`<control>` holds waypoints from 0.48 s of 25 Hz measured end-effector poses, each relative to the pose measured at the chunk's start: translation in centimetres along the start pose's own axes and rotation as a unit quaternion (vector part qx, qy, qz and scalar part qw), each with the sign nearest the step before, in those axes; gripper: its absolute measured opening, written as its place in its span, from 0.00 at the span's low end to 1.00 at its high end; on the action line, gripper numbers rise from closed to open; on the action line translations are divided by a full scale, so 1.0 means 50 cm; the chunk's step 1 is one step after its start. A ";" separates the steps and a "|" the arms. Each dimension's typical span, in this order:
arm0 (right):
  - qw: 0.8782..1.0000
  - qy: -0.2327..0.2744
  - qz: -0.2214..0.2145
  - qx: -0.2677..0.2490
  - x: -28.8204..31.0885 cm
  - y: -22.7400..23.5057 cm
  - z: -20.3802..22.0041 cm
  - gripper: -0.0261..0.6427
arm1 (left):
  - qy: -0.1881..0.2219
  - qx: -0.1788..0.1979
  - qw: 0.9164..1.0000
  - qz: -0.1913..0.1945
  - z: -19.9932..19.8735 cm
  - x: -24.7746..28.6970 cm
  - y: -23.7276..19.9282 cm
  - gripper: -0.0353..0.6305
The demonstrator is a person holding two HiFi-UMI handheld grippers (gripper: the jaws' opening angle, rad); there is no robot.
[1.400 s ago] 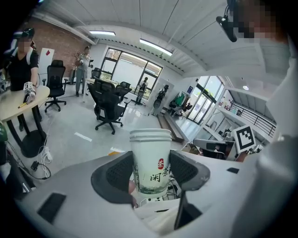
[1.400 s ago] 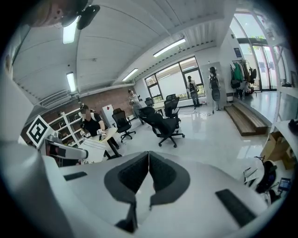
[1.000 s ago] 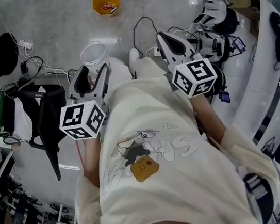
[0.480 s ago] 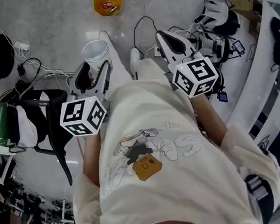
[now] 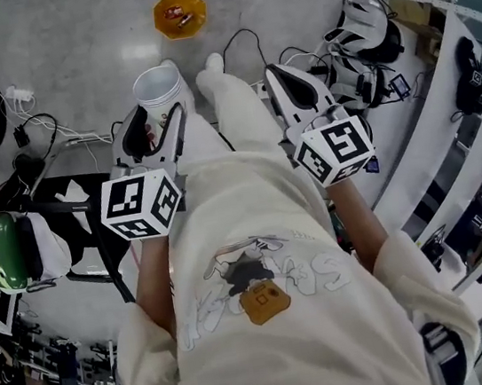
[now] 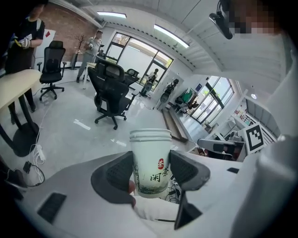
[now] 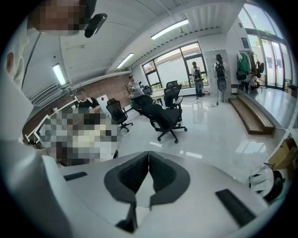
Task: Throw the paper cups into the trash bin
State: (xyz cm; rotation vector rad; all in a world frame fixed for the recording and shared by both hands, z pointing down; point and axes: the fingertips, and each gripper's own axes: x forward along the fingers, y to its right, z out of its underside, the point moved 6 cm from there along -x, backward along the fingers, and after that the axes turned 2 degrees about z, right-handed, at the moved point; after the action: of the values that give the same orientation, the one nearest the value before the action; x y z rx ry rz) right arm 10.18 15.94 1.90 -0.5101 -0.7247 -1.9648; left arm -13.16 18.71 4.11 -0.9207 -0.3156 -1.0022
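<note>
The left tongs (image 6: 152,171) are clamped on a stack of white paper cups (image 6: 149,148), one dark pad pressed to each side, the cups upright with red and green print on the wall. The right tongs (image 7: 148,163) are closed, pads together, nothing between them. Both are held out in front of the person's cream shirt (image 5: 267,273), left and right of the legs. Far ahead on the grey floor, well apart from the cups, sits an orange bin (image 5: 164,25) with scraps inside.
</note>
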 end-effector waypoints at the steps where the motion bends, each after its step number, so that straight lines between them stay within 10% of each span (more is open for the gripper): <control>1: 1.000 -0.006 -0.001 -0.003 0.009 0.006 0.003 0.05 | -0.002 -0.004 1.000 -0.004 -0.001 0.012 -0.003 0.44; 12: 0.999 -0.026 -0.021 -0.008 0.154 0.065 0.016 0.05 | -0.002 -0.028 0.998 -0.059 0.007 0.157 -0.030 0.44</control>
State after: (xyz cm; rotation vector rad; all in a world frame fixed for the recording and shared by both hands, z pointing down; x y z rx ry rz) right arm 9.50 10.34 8.14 -0.5611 -0.7591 -2.0038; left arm -10.17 14.09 9.94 -0.9630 -0.3488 -1.1220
